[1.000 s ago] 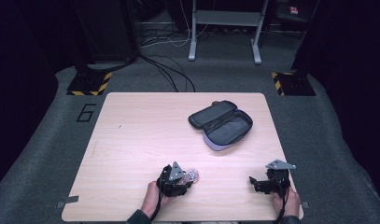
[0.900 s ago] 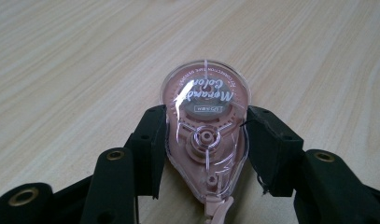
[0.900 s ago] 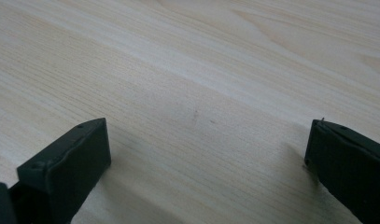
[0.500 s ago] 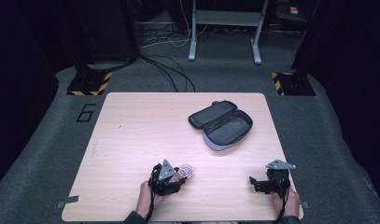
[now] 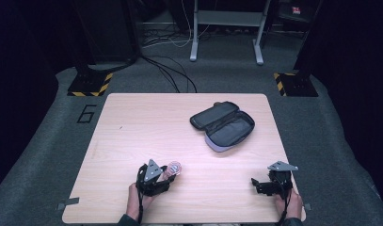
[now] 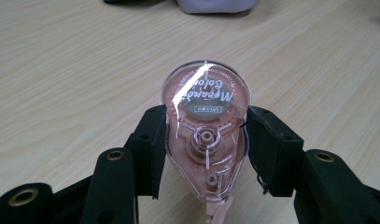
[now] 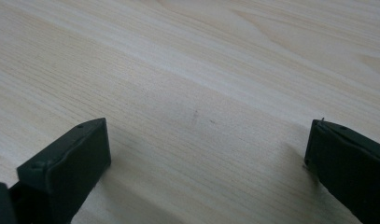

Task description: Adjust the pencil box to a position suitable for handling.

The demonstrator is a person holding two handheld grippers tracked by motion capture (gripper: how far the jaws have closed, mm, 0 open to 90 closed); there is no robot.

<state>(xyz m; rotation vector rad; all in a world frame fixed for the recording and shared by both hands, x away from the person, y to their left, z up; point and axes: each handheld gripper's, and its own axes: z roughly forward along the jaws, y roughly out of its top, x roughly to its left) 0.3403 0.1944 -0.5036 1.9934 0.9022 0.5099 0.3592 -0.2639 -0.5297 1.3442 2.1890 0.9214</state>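
Jaws of my left gripper (image 6: 204,140) clamp the correction tape dispenser (image 6: 205,133) by its flanks, its rounded end pointing forward beyond the tips, just above the tabletop (image 5: 147,127). Jaws of my right gripper (image 7: 208,163) stand wide apart over bare wood, holding nothing. The open pencil case (image 5: 223,126) lies well ahead of both. I judge the pick-up done; carrying the dispenser to the case and releasing it remain. Curved script on the clear pink shell appears upside down; I cannot read it with confidence.
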